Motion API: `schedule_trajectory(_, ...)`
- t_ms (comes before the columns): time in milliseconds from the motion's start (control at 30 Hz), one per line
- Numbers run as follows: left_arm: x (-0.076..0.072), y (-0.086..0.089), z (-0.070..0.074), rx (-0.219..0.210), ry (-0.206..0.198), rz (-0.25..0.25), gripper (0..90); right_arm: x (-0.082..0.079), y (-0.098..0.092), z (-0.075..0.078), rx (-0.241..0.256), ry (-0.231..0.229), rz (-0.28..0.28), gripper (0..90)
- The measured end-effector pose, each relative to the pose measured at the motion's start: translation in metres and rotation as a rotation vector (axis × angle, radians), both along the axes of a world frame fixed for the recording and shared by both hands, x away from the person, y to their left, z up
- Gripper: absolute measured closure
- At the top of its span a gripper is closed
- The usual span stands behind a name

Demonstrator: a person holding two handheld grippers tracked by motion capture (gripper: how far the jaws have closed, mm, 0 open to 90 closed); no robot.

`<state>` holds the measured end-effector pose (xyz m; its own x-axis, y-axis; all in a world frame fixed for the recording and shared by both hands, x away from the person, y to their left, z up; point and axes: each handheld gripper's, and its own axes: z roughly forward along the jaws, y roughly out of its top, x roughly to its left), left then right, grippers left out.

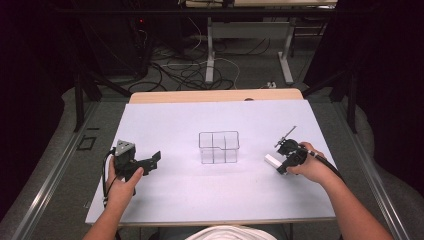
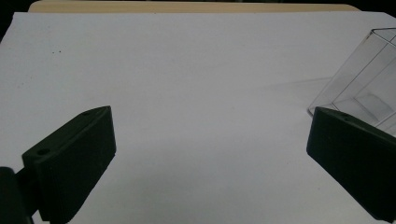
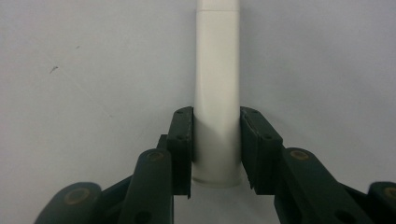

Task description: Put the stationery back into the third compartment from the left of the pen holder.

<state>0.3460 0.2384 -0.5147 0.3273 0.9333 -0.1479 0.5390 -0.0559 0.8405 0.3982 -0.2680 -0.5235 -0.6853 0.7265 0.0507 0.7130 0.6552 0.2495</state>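
White plastic tube (image 3: 217,93), stiff and light I reckon, clamped near its base in my right tongs (image 3: 216,149); left tongs (image 2: 210,154) gape wide beside the clear divided box (image 1: 219,147).

We see a white-covered table (image 1: 165,200) with a wooden far edge. Beyond it, grey floor (image 1: 250,75) carries tangled cables (image 1: 185,72) and metal desk legs (image 1: 210,50); surroundings are dark.

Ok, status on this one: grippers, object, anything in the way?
Left gripper open, empty. Right gripper shut on white tube. Clear divided box mid-table, nothing between it and the tube.
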Motion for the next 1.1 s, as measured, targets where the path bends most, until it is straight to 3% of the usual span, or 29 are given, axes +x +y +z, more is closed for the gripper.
schedule_trajectory(167, 0.000, 0.000, 0.000, -0.001, 0.000, -0.001, 1.5, -0.002, 0.001, 0.005, 0.012, -0.019, 0.010, 67.1)
schedule_trajectory(267, 0.000, 0.000, 0.000, -0.001, 0.004, -0.001, 1.5, -0.005, 0.004, 0.011, -0.009, -0.067, 0.018, 67.1)
schedule_trajectory(333, 0.000, -0.001, 0.000, -0.002, 0.005, -0.002, 1.5, -0.007, 0.008, 0.013, 0.005, -0.101, 0.011, 67.1)
schedule_trajectory(400, 0.000, -0.001, 0.000, -0.002, 0.009, -0.004, 1.5, -0.009, 0.011, 0.017, 0.029, -0.134, 0.025, 67.1)
schedule_trajectory(433, 0.000, -0.001, 0.000, -0.004, 0.009, -0.005, 1.5, -0.009, 0.013, 0.021, -0.004, -0.144, 0.044, 67.1)
schedule_trajectory(467, 0.001, -0.001, 0.000, -0.003, 0.008, -0.006, 1.5, -0.010, 0.015, 0.022, 0.018, -0.167, 0.046, 67.1)
schedule_trajectory(500, 0.000, -0.001, 0.000, -0.006, 0.016, -0.007, 1.5, -0.010, 0.016, 0.025, 0.009, -0.179, 0.072, 67.1)
schedule_trajectory(700, 0.001, -0.003, 0.005, -0.024, 0.016, -0.015, 0.4, -0.013, 0.027, 0.038, -0.015, -0.343, 0.145, 67.1)
schedule_trajectory(833, 0.002, -0.004, 0.007, -0.030, 0.015, -0.028, 0.4, -0.016, 0.034, 0.044, -0.051, -0.464, 0.241, 67.1)
schedule_trajectory(1100, 0.002, -0.006, 0.014, -0.043, 0.002, -0.053, 0.4, -0.024, 0.049, 0.054, -0.180, -0.739, 0.450, 67.1)
